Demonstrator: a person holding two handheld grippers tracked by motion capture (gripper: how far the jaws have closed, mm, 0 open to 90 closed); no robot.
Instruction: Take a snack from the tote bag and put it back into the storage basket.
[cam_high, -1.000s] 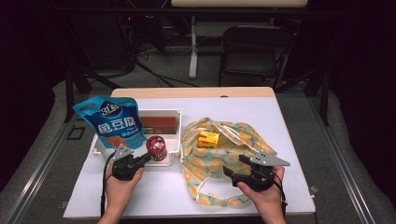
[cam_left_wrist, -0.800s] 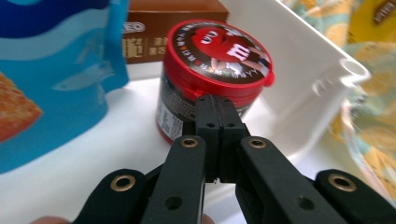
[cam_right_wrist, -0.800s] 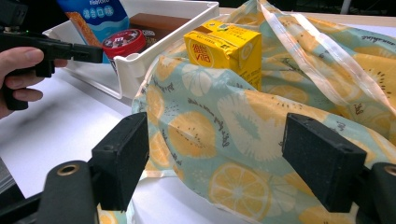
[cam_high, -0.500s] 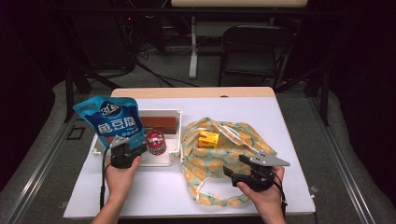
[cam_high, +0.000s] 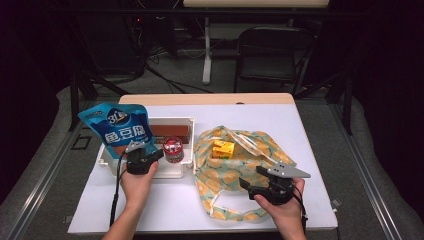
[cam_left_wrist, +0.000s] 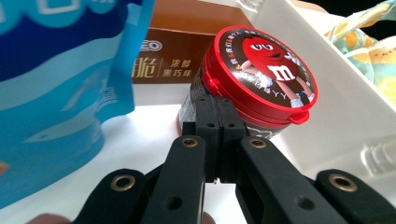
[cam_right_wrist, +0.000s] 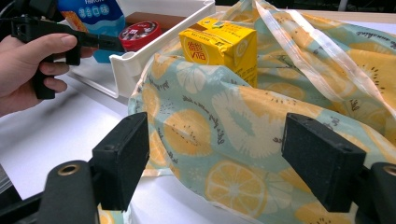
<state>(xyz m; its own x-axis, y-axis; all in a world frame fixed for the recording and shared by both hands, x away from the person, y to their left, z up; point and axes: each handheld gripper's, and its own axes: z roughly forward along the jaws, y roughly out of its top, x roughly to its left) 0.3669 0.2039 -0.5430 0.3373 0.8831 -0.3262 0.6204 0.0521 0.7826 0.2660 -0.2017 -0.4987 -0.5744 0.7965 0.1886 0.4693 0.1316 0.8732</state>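
Note:
A red-lidded M&M's jar (cam_left_wrist: 261, 74) stands tilted in the white tray (cam_high: 175, 120). My left gripper (cam_left_wrist: 217, 100) is shut with nothing between its jaws, and its tips press against the jar's dark side just below the lid. In the high view the left gripper (cam_high: 159, 153) reaches over the tray's front edge to the jar (cam_high: 173, 147). My right gripper (cam_right_wrist: 222, 158) is open wide, its jaws spread in front of a fruit-print cloth bag (cam_right_wrist: 243, 121). A yellow juice carton (cam_right_wrist: 219, 44) sits in the bag's mouth. The right gripper (cam_high: 246, 183) rests at the bag's near right side.
A blue snack pouch (cam_high: 120, 127) leans upright at the tray's left, close beside my left gripper. A brown chocolate box (cam_high: 170, 131) lies at the tray's back. The bag's handles (cam_high: 240, 137) lie spread toward the table's far side. A black chair (cam_high: 272, 55) stands beyond the table.
My left gripper has moved forward over the tray's front edge to the jar, which has shifted slightly deeper into the tray. The right gripper has stayed in place.

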